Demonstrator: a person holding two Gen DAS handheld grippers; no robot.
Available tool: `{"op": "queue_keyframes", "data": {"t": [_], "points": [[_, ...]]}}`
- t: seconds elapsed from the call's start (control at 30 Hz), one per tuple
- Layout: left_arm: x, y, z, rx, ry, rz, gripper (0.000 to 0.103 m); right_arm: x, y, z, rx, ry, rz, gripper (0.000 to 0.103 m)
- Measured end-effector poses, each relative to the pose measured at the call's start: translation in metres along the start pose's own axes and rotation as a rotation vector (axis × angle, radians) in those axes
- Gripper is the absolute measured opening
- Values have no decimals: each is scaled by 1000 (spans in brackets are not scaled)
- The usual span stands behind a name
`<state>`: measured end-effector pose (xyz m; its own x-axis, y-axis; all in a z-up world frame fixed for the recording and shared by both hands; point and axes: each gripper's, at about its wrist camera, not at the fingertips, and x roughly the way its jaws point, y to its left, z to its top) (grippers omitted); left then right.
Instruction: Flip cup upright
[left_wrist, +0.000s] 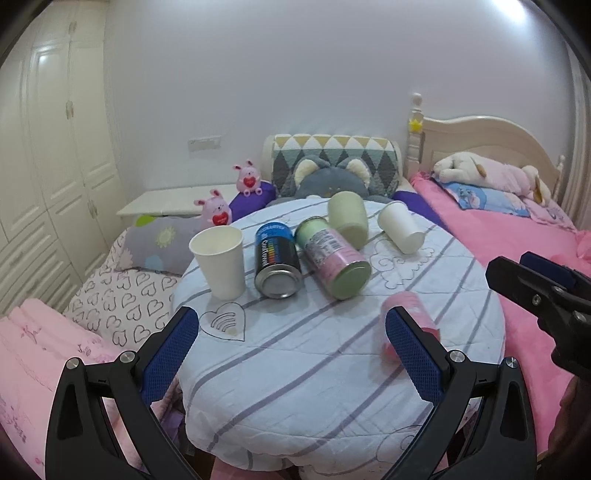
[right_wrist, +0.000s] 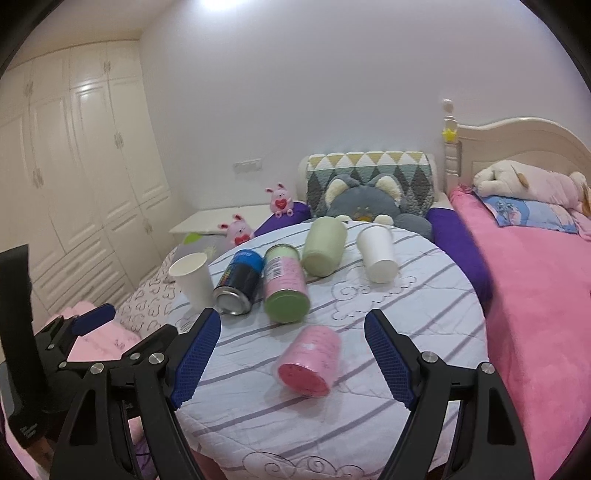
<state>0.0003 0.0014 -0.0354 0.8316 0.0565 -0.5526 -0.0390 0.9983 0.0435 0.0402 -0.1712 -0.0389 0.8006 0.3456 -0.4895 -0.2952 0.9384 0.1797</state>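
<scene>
A white paper cup (left_wrist: 220, 261) (right_wrist: 193, 279) stands upright at the table's left. A second white paper cup (left_wrist: 401, 227) (right_wrist: 377, 254) lies tipped at the back right. A pale green cup (left_wrist: 348, 218) (right_wrist: 324, 246) and a pink cup (right_wrist: 310, 361) (left_wrist: 413, 314) lie on their sides. My left gripper (left_wrist: 291, 350) is open and empty over the near table. My right gripper (right_wrist: 291, 354) is open, its fingers on either side of the pink cup without touching it. The right gripper also shows at the right edge of the left wrist view (left_wrist: 532, 280).
A black and blue can (left_wrist: 277, 258) (right_wrist: 238, 281) and a pink and green can (left_wrist: 332, 256) (right_wrist: 286, 284) lie on their sides mid-table. The round table has a striped cloth (left_wrist: 314, 369) (right_wrist: 424, 295). A pink bed (left_wrist: 517, 236) is on the right, plush toys (left_wrist: 332, 177) behind, wardrobe (right_wrist: 74, 184) on the left.
</scene>
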Motion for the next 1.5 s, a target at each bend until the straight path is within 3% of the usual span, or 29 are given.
{"op": "queue_keyframes", "data": {"t": [0.37, 0.97, 1.5], "points": [[0, -18, 1, 21, 12, -5, 102, -8, -22, -4, 41, -10, -4, 82], [4, -15, 3, 11, 8, 1, 102, -5, -21, -4, 34, 6, -6, 82], [-2, -12, 11, -47, -25, -31, 102, -11, -11, 4, -37, -12, -68, 82]]}}
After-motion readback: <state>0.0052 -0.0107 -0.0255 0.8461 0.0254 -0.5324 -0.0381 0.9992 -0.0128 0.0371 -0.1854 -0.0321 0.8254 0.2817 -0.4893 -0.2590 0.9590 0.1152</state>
